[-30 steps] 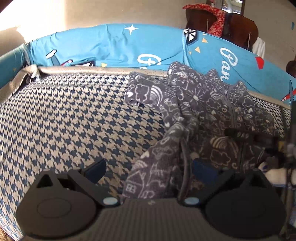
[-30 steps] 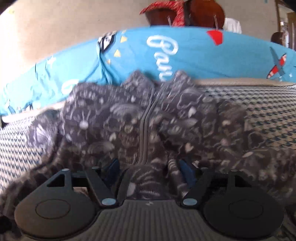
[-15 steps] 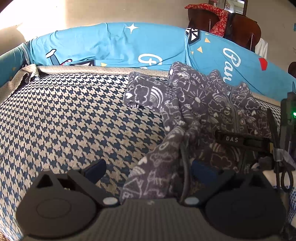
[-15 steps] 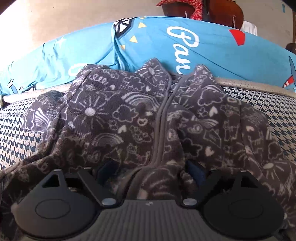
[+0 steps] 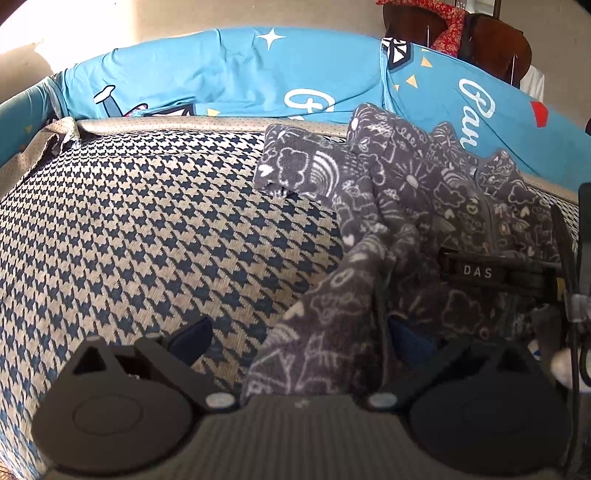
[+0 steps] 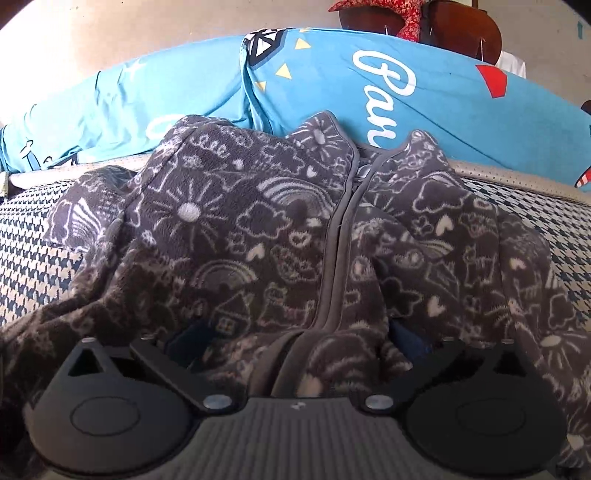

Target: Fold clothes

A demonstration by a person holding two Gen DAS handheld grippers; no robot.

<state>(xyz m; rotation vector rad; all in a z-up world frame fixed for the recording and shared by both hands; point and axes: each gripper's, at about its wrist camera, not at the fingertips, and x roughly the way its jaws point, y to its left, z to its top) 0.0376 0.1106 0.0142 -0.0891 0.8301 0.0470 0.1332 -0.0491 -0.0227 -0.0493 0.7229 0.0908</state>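
Grippers [image 5: 299, 339] [image 6: 295, 341] level, jaws spread over fleece [image 6: 258, 236].

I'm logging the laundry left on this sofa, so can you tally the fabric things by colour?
Grey doodle-print: 1, the fleece jacket
Blue with cartoon print: 1, the cover over the sofa back
Red patterned: 1, the cloth on the chair behind
Total: 3
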